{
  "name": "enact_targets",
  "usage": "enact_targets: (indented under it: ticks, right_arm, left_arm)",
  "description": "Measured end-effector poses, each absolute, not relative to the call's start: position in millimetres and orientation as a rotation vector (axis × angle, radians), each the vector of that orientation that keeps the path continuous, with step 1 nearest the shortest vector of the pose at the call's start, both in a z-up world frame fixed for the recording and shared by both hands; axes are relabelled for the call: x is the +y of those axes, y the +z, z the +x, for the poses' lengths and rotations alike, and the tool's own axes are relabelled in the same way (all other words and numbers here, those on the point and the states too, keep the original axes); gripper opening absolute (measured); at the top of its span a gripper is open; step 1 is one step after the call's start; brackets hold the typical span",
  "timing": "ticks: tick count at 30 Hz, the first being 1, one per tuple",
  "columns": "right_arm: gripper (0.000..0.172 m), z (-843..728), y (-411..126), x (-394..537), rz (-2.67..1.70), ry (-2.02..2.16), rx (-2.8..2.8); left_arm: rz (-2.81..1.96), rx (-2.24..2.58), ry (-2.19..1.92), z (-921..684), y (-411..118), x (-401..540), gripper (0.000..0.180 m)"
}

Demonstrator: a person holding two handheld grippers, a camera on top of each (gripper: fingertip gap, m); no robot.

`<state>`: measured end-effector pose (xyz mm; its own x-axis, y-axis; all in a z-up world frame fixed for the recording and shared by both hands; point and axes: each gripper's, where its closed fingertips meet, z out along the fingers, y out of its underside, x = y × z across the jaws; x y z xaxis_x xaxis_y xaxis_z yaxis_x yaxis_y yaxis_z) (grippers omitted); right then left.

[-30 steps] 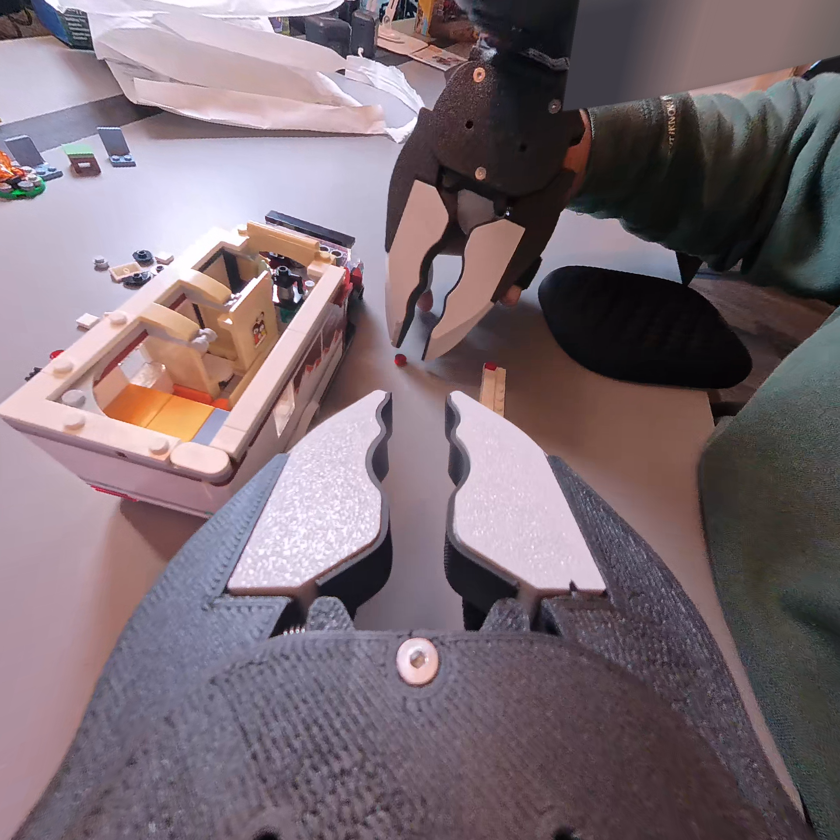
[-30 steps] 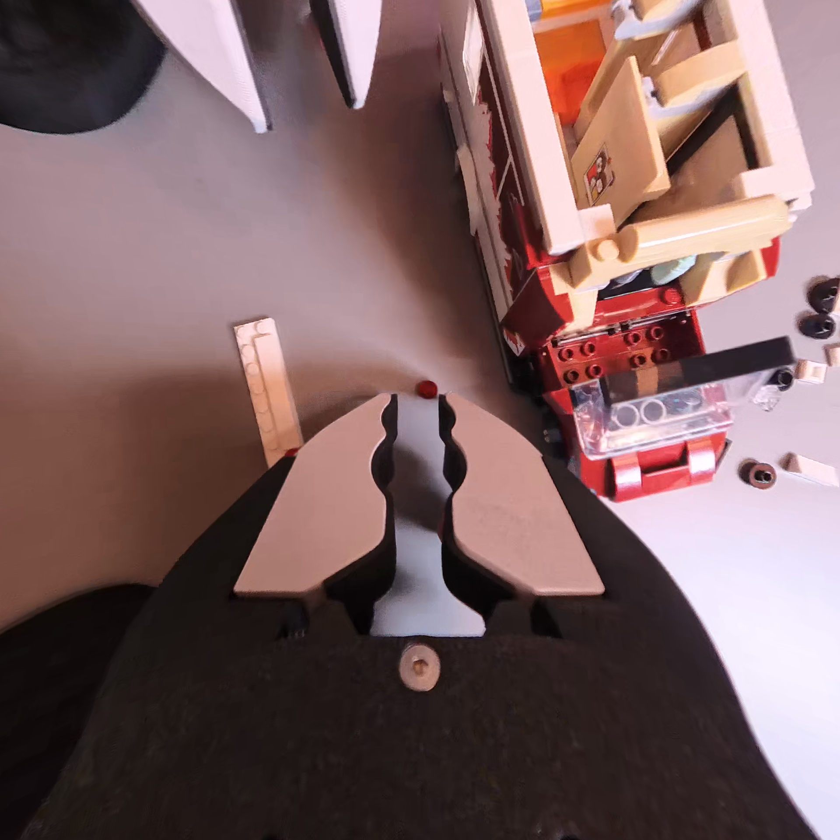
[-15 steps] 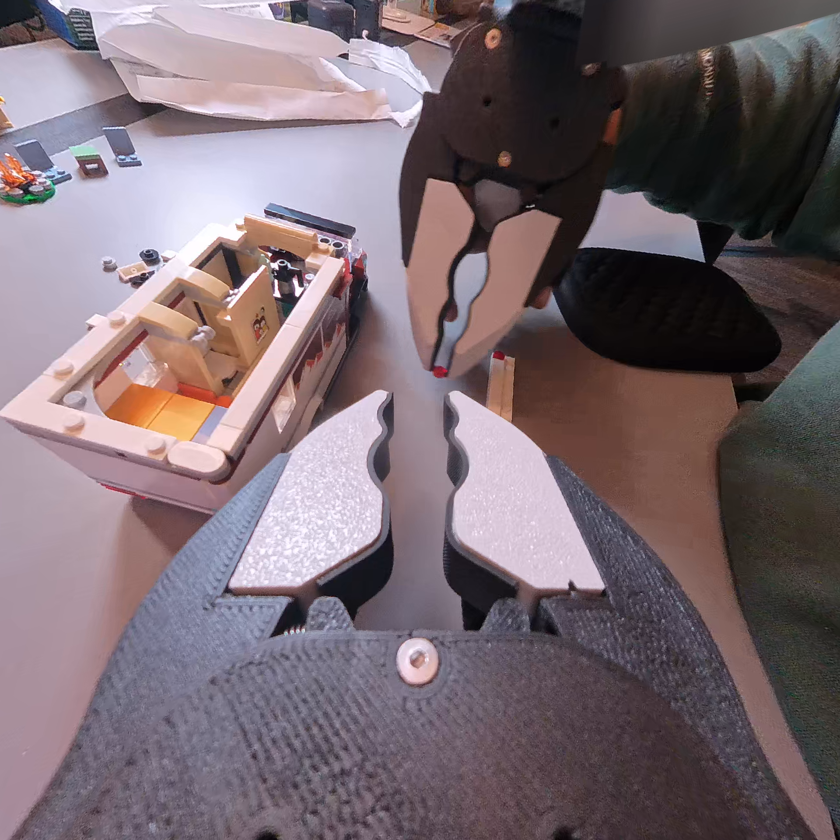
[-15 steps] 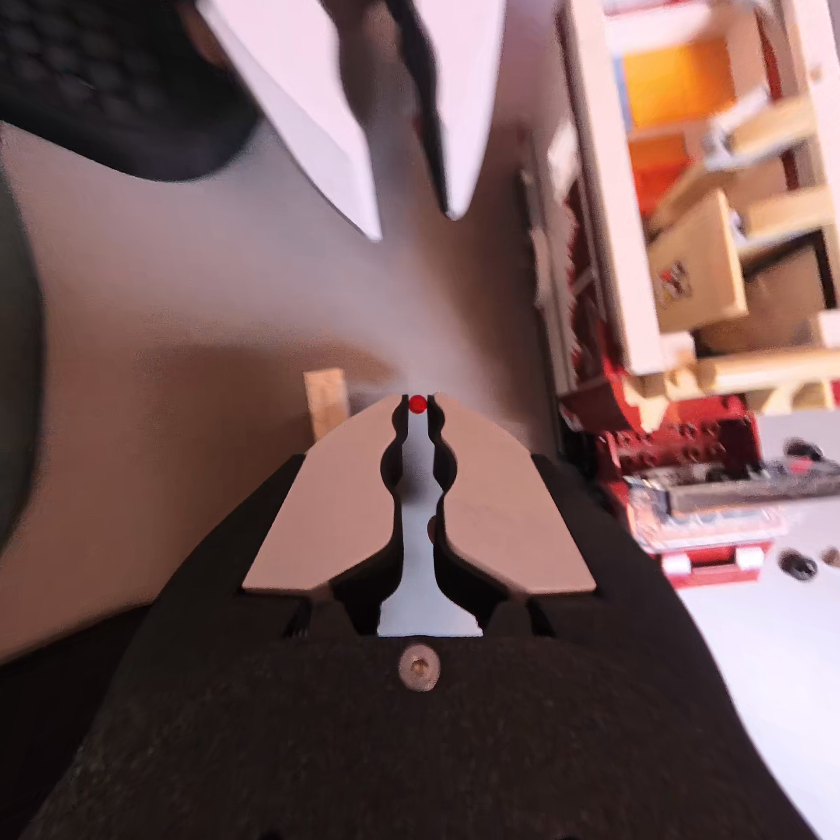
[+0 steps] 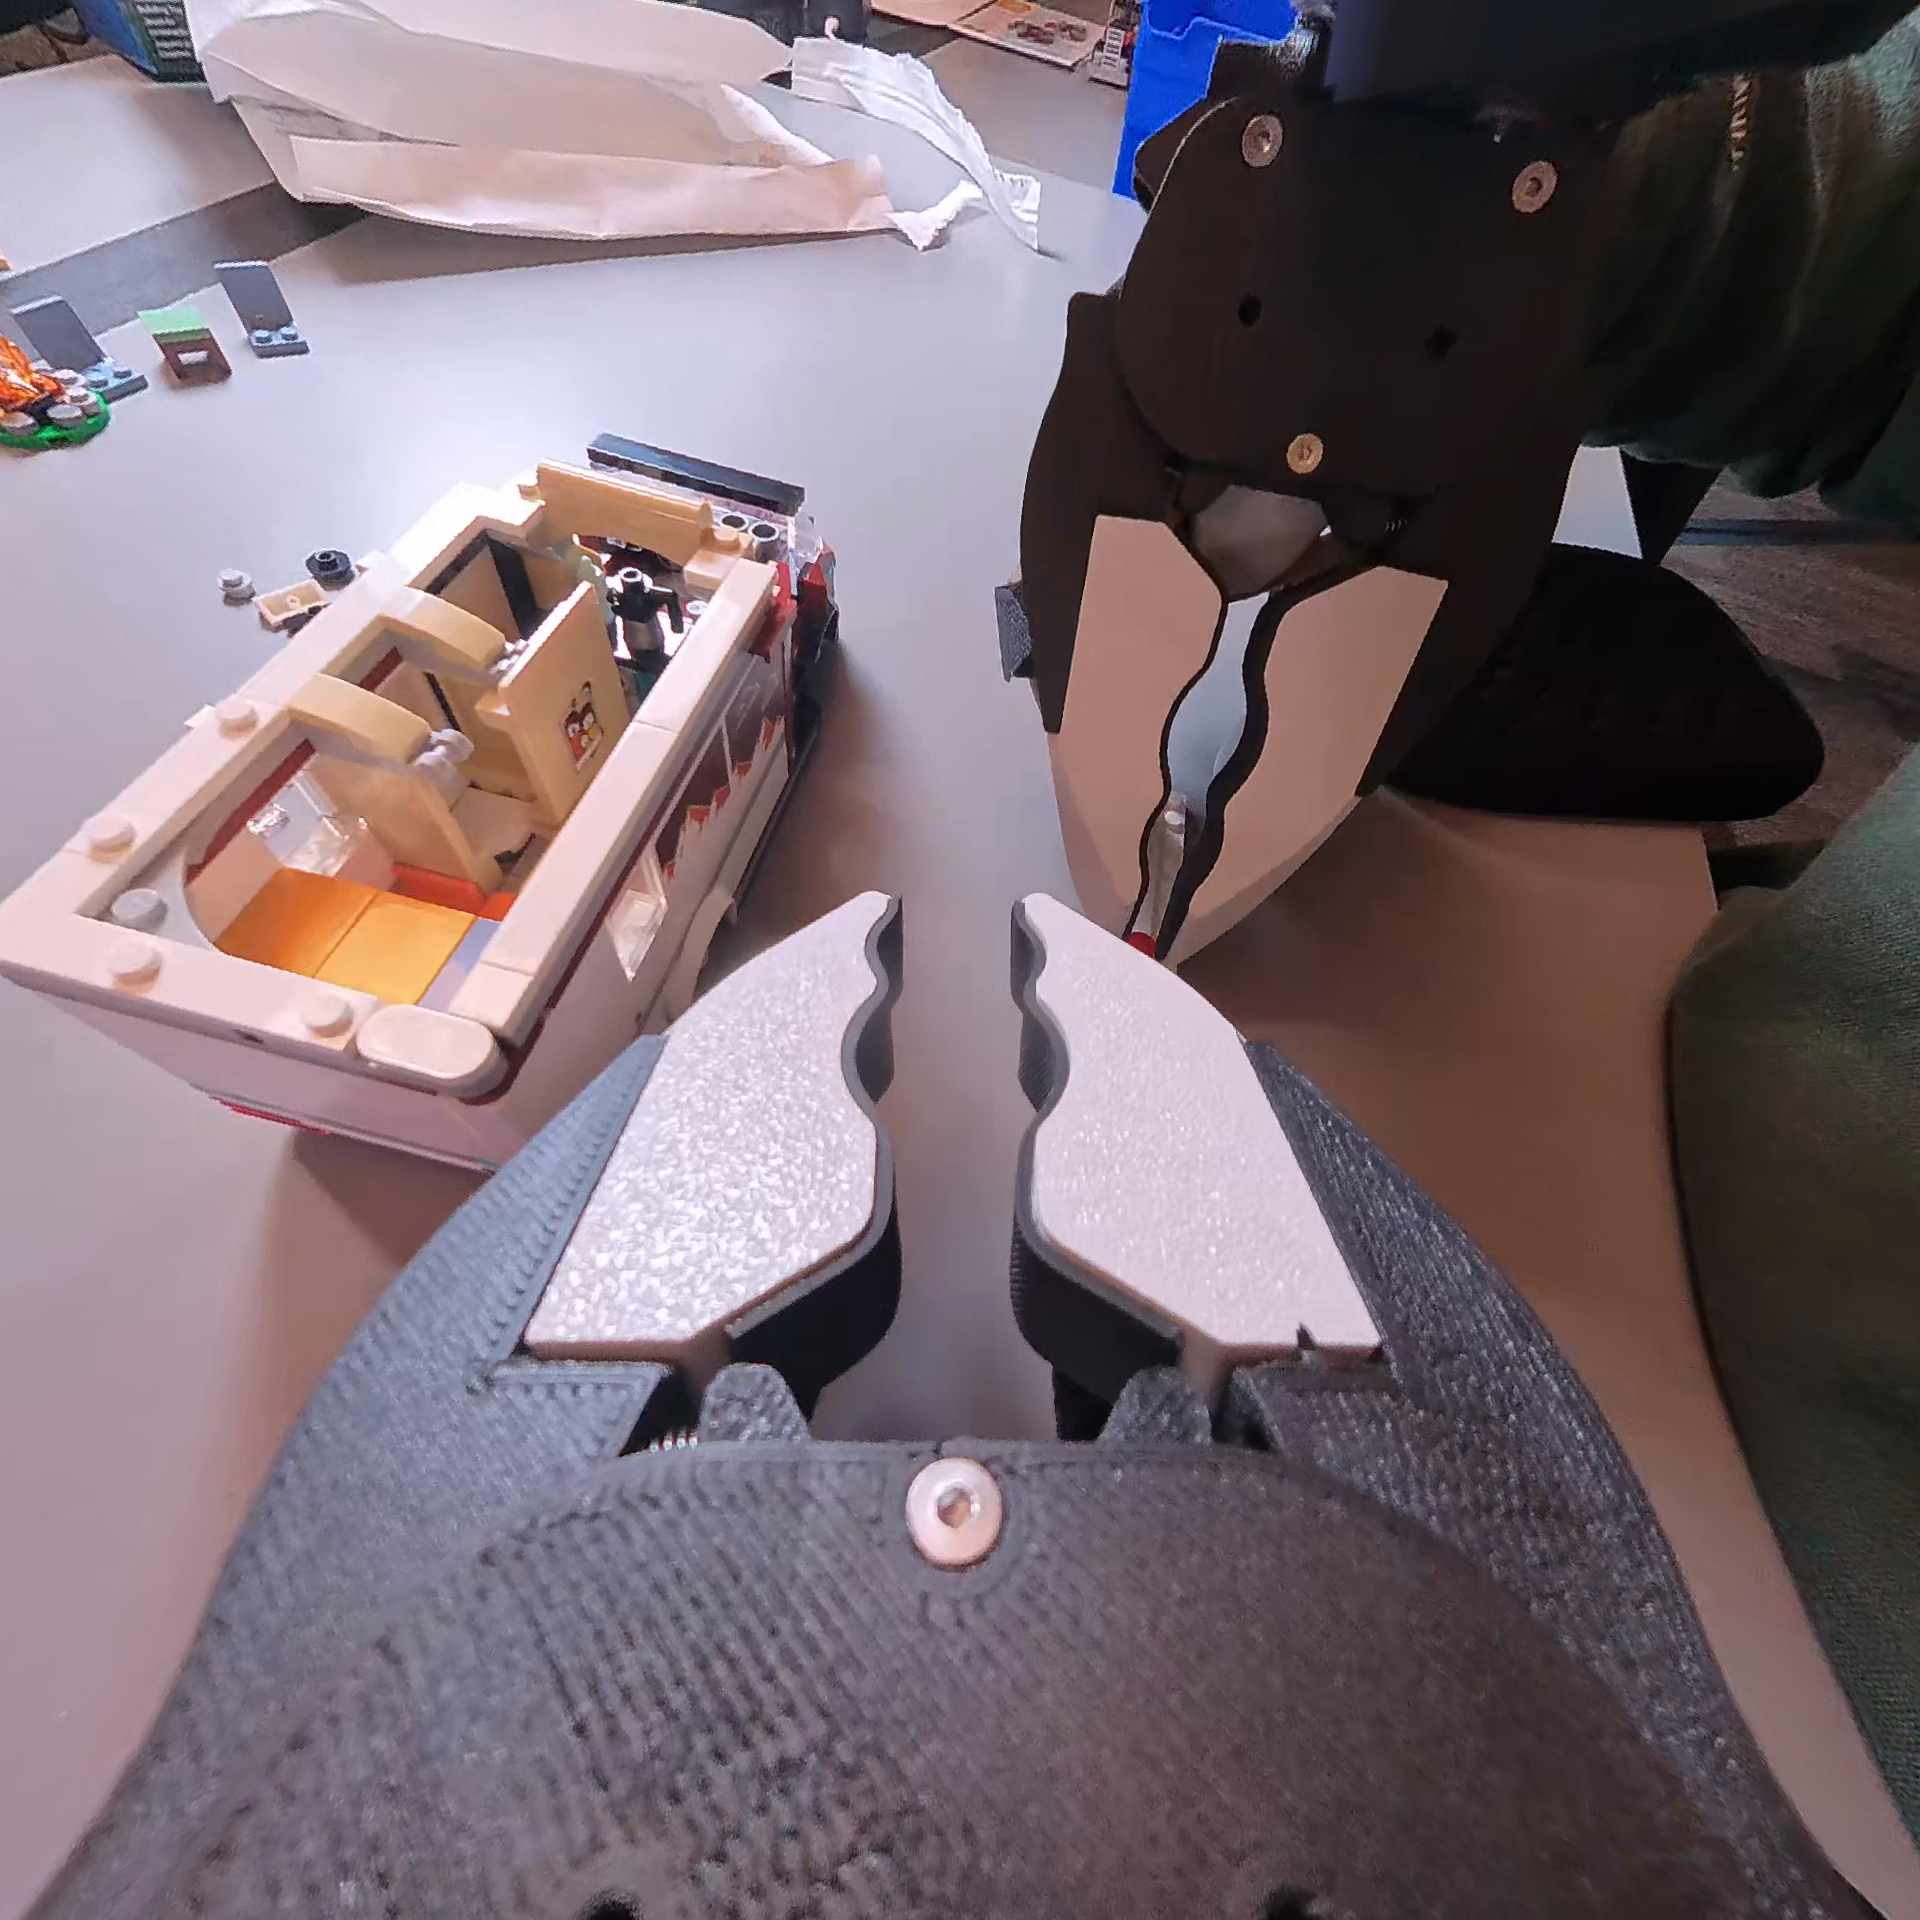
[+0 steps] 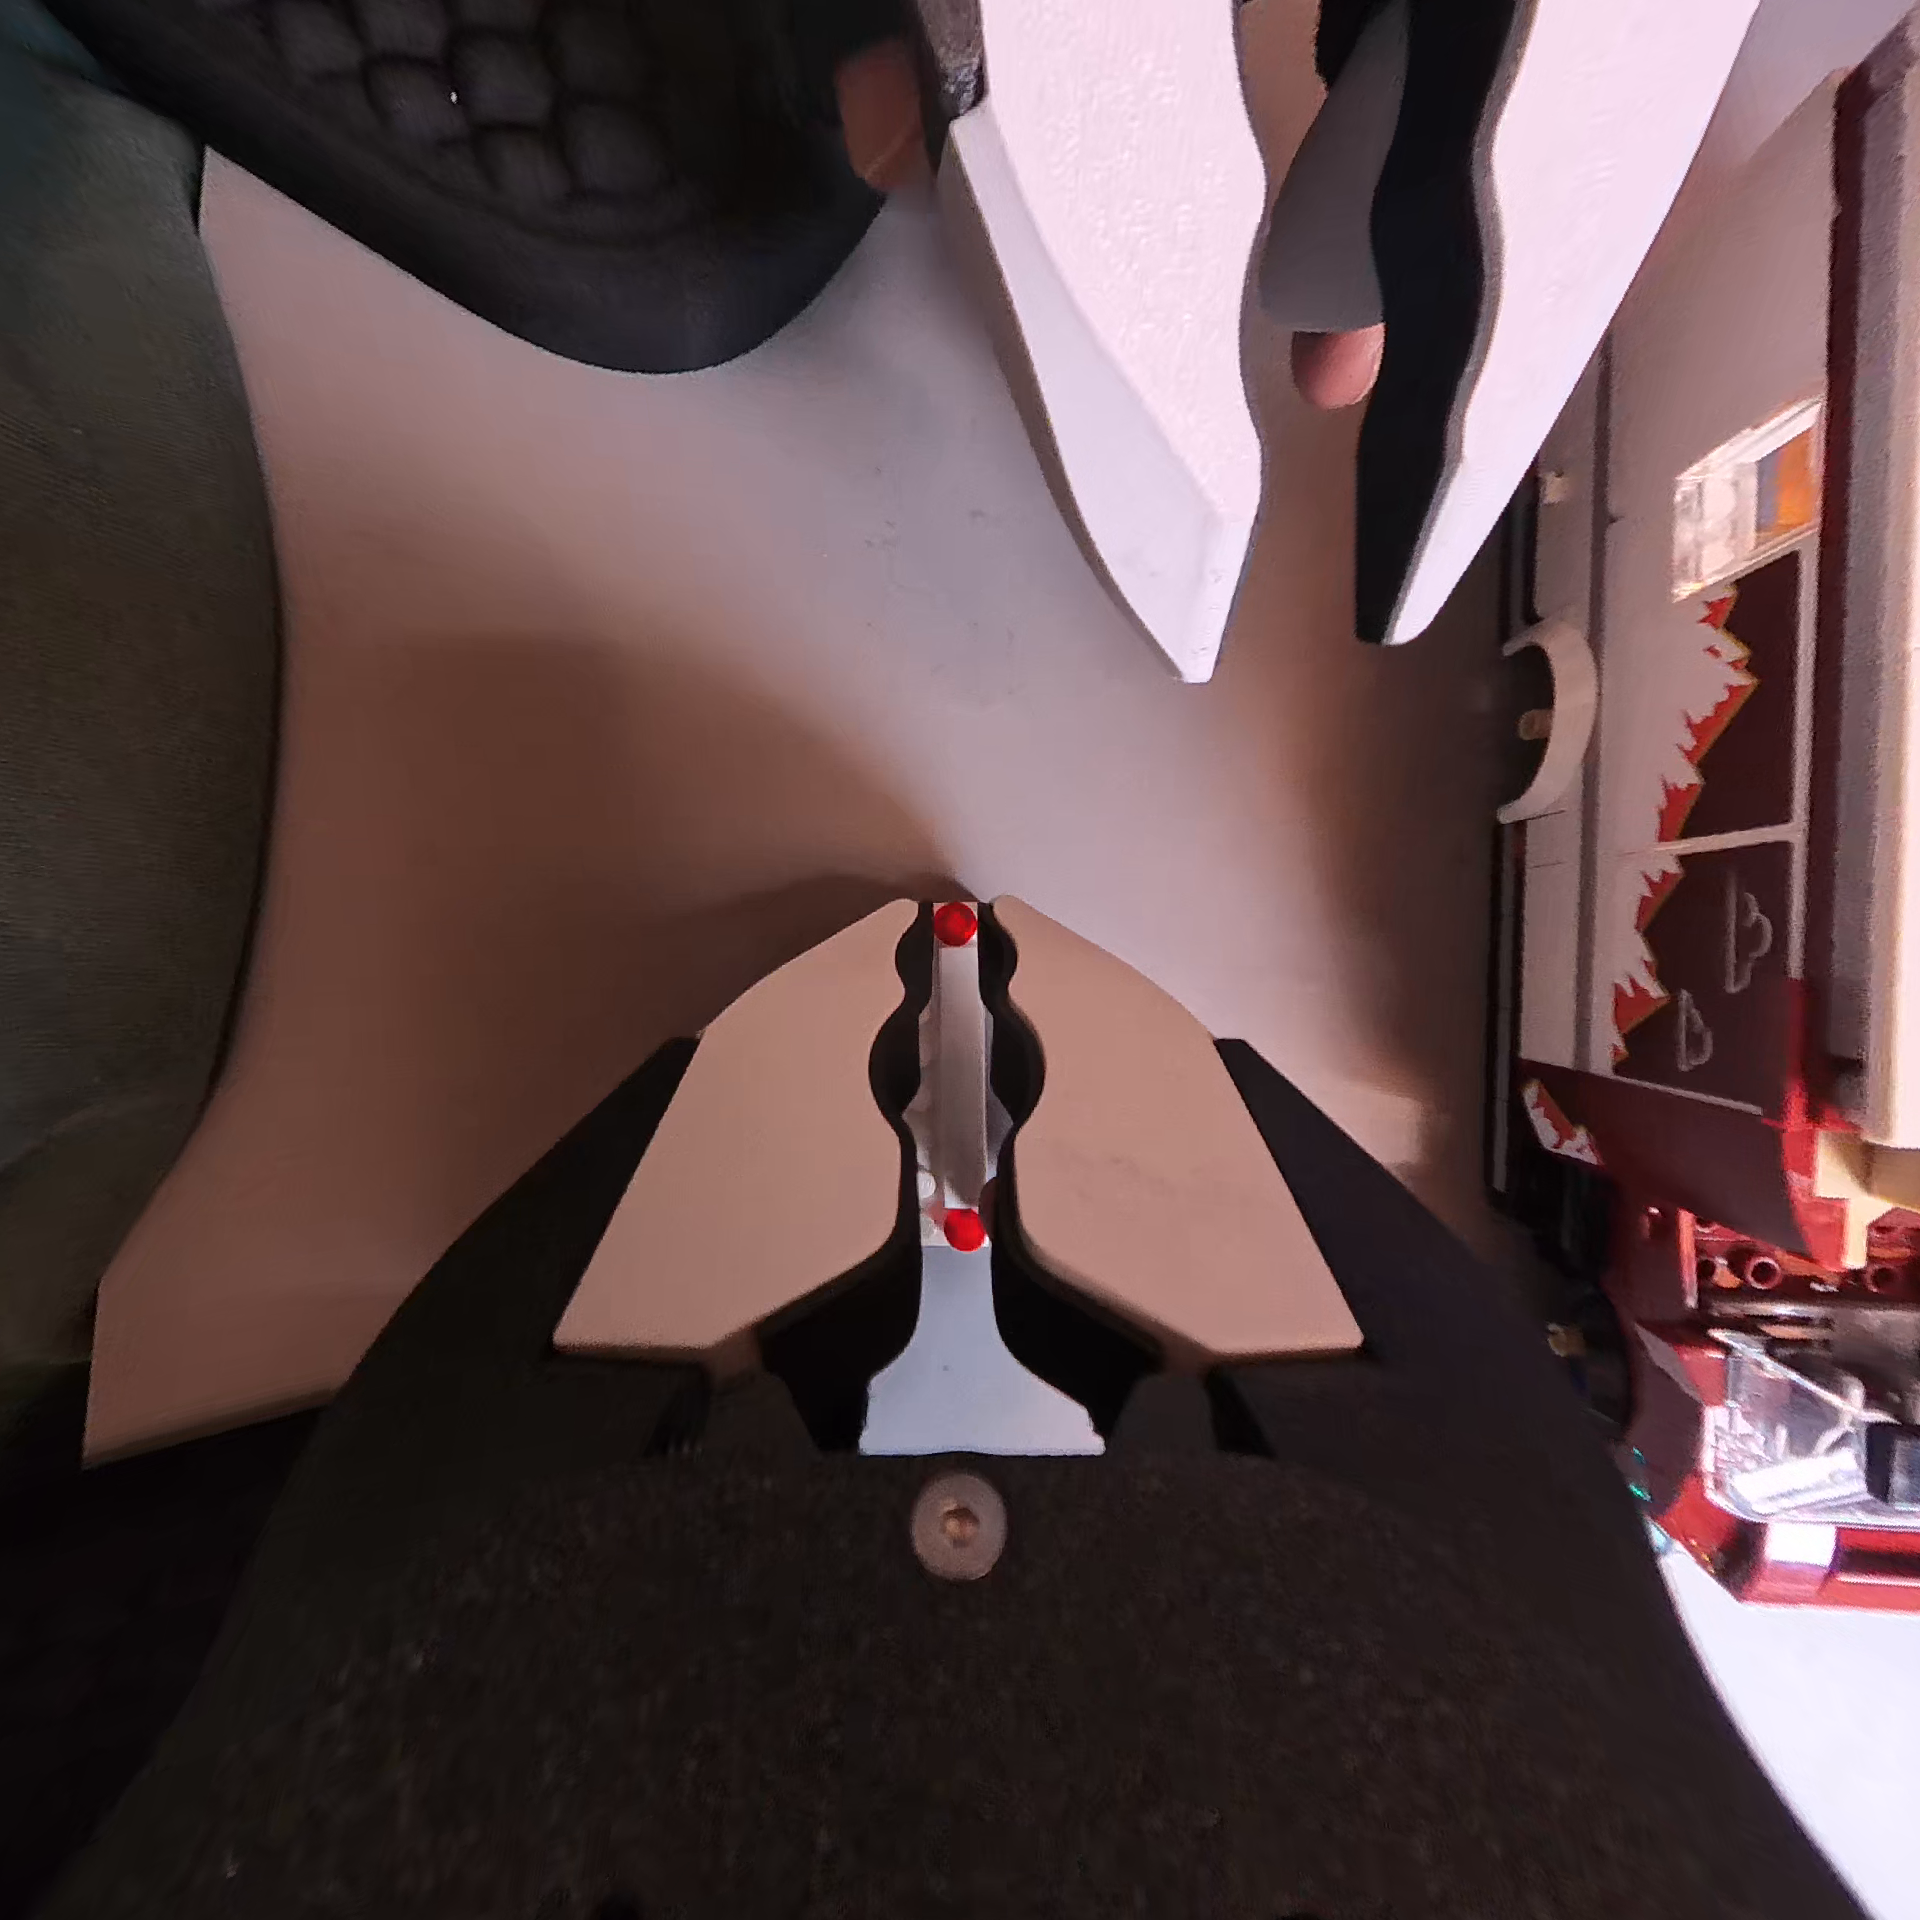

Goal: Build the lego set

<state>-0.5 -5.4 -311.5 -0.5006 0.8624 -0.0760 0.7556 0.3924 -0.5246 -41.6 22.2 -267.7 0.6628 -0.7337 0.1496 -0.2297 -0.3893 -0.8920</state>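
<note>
My right gripper (image 6: pixel 956 912) is shut on a small red round stud (image 6: pixel 955 923), pinched at the very fingertips. Right under the jaws lies a long white one-wide plate (image 6: pixel 958 1060), with another red stud (image 6: pixel 966 1231) on its near end. The stud sits at the plate's far end. In the left wrist view the right gripper (image 5: pixel 1148 940) points down at the table, with the stud (image 5: pixel 1141 943) at its tips. My left gripper (image 5: pixel 954 914) is open and empty, low over the table beside a white and dark-red brick-built van (image 5: pixel 416 831) without a roof. The left gripper also shows in the right wrist view (image 6: pixel 1294 649).
The van (image 6: pixel 1714 935) lies right of my right gripper. White paper bags (image 5: pixel 540 125) lie at the back. Small loose pieces (image 5: pixel 281 592) and little builds (image 5: pixel 187 353) lie to the left. A black chair seat (image 5: pixel 1621 707) and a green sleeve (image 5: pixel 1766 260) are at the right table edge. Left tips to right tips: about 7 cm.
My right gripper closed on the loose red stud on the table, then carried it sideways over the long white plate. My left gripper stayed open and almost still.
</note>
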Motion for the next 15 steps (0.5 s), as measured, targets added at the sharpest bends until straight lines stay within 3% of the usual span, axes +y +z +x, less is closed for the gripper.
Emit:
enact_targets:
  ticks: [1,15]
  right_arm:
    - [0.007,-0.4,-312.0,-5.4,-1.441,0.751,-2.443]
    - [0.010,-1.3,-312.1,-4.1,-1.442,0.759,-2.439]
  left_arm:
    - [-1.938,0.754,-0.675,-41.3,-268.0,22.1,0.020]
    - [-1.951,0.765,-0.680,-40.4,-271.7,21.2,0.020]
